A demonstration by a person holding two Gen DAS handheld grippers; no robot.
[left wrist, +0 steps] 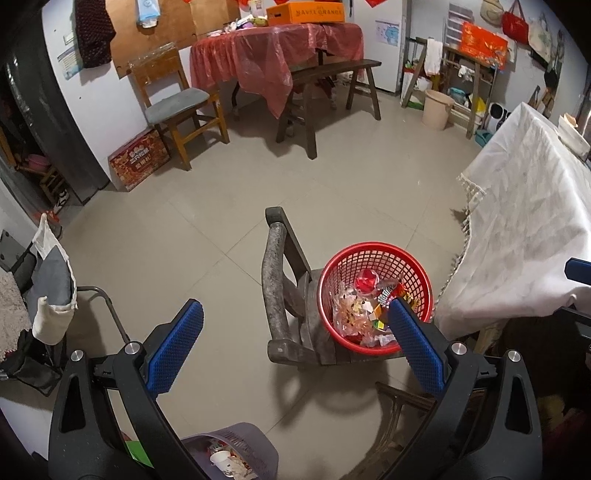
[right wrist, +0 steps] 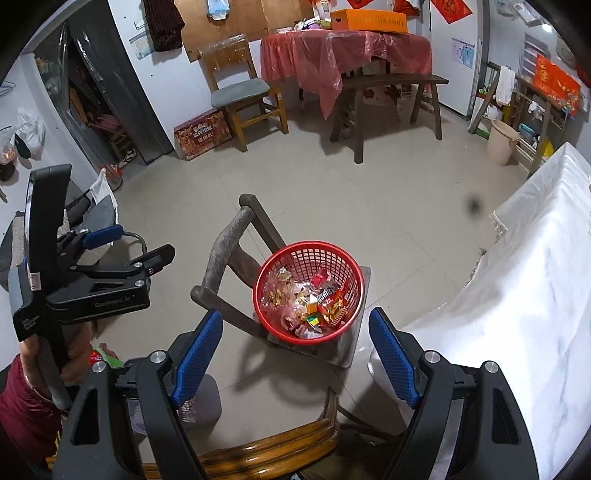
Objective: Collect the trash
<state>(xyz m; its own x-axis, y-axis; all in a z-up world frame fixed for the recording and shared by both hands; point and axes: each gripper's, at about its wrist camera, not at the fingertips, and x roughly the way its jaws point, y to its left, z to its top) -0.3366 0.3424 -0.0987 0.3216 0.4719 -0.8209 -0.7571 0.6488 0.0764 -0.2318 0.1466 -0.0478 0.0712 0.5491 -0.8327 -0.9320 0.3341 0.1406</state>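
Writing: the orange box (left wrist: 306,13) at the top of your frame reads "NAVEL ORANGE".
Left gripper (left wrist: 295,325): jaws spread, holding nothing.
Right gripper (right wrist: 295,332): jaws spread, holding nothing, tilted down over the red basket (right wrist: 354,291).

Left gripper (left wrist: 295,314), right gripper (right wrist: 295,325): fingers spread, empty, angled down

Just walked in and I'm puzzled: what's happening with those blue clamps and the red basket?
A person holds a gripping tool in each hand. Both the left tool and right tool are open and empty, above a red basket of wrappers on an old chair. A grey basket sits lower down.
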